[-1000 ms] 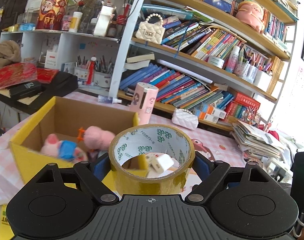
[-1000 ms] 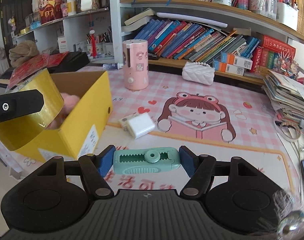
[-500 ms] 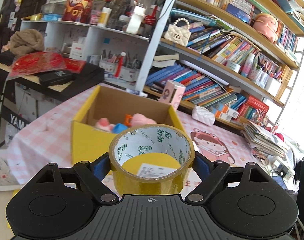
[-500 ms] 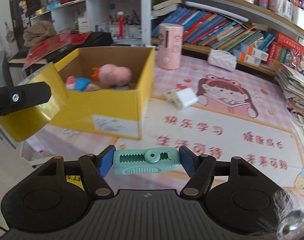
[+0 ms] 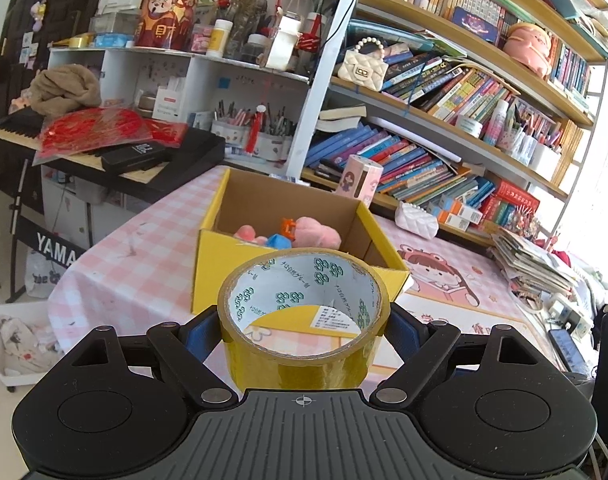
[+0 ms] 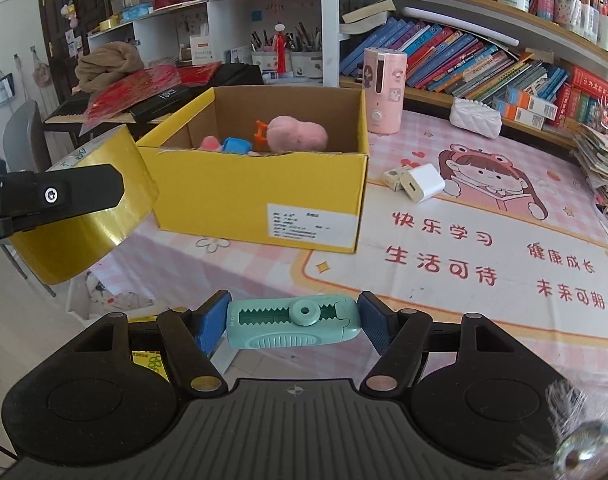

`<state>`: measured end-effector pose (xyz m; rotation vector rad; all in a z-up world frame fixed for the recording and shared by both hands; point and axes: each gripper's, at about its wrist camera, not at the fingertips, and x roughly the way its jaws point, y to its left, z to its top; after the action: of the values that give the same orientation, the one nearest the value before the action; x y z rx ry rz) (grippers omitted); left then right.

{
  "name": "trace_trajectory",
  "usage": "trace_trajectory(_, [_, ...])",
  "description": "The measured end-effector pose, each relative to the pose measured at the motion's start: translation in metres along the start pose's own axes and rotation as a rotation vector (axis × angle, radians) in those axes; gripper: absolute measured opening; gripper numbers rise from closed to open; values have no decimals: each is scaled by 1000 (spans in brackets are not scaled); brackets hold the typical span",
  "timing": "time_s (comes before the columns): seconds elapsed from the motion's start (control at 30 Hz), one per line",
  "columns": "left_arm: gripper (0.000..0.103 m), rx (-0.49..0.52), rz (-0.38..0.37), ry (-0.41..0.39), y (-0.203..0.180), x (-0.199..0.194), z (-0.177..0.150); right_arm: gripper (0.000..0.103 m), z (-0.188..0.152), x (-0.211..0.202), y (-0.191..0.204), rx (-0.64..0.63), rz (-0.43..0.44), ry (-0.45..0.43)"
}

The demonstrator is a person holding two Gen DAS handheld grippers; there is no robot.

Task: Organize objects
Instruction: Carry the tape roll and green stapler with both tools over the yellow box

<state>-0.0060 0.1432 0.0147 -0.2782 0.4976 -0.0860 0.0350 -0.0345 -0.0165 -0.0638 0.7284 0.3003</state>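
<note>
My left gripper [image 5: 304, 332] is shut on a roll of yellow tape [image 5: 304, 364], held in the air in front of the yellow cardboard box [image 5: 240, 276]. The tape roll [image 6: 84, 236] and left finger also show at the left of the right wrist view. My right gripper [image 6: 294, 322] is shut on a teal correction-tape dispenser [image 6: 294, 322], held near the table's front edge. The box [image 6: 260, 192] holds a pink plush [image 6: 298, 134] and a blue toy [image 6: 236, 146].
A white charger [image 6: 421, 182] and a small white box [image 6: 392, 178] lie right of the yellow box. A pink canister [image 6: 383, 90] and white purse [image 6: 475, 118] stand behind. Bookshelves line the back; a keyboard [image 5: 104, 152] stands left; a paper stack [image 5: 531, 260] sits right.
Both grippers have pulled back and up from the box, keeping their objects. The box now sits farther away and more fully in view.
</note>
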Motion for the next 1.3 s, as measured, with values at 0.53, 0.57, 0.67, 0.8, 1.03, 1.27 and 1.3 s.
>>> trace_trajectory(0.53, [86, -25, -13, -1, 11, -2, 1, 67, -2, -4, 15, -20, -5, 17])
trace_trajectory(0.57, [86, -26, -12, -3, 12, -1, 1, 67, -1, -3, 15, -20, -7, 14])
trace_trajectory(0.67, [86, -29, -11, -15, 13, 2, 6, 67, 6, -1, 14, -26, -9, -1])
trace_trajectory(0.8, [86, -22, -8, -39, 12, 11, 17, 67, 21, 3, 12, -38, -17, -58])
trace_trajectory(1.03, [86, -11, 19, -91, 12, 40, 47, 67, 68, 18, 3, -61, -26, -174])
trace_trajectory(1.27, [86, 0, 56, -116, 8, 84, 75, 67, 109, 55, -3, -105, -15, -217])
trace_trajectory(1.3, [86, 2, 62, -116, 7, 91, 78, 67, 114, 62, -4, -114, -12, -219])
